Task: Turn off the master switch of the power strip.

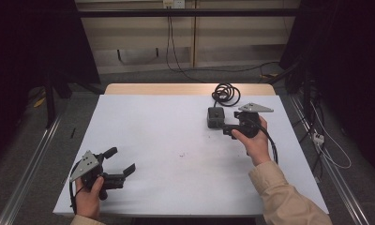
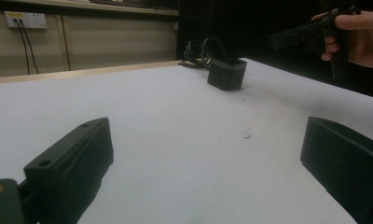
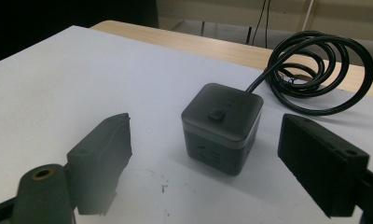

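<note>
Black and boxy, a small cube socket [image 1: 215,117] sits on the white table [image 1: 176,154], on the far right part of it. Its top has a little square button, which you can see in the right gripper view [image 3: 217,115]. A black cord [image 1: 225,93] runs out from the back of the cube and lies in a round coil just behind it, near the far edge of the table.

Right hand-held gripper [image 1: 228,129] is just beside the cube, on the side closer to the person. Its jaws are wide apart and nothing is squeezed between them. In the right gripper view the cube [image 3: 222,126] sits a little way ahead of the two jaws, and neither one touches it. The person's right hand [image 1: 252,138] holds this tool from behind.

Left hand-held gripper [image 1: 120,161] is far away from the cube, near the front left corner of the table. Its jaws are wide apart too, with only bare table between them. The left hand [image 1: 89,194] holds it low over the table.

A tiny dark mark [image 1: 181,154] is on the table, about in the middle.
</note>
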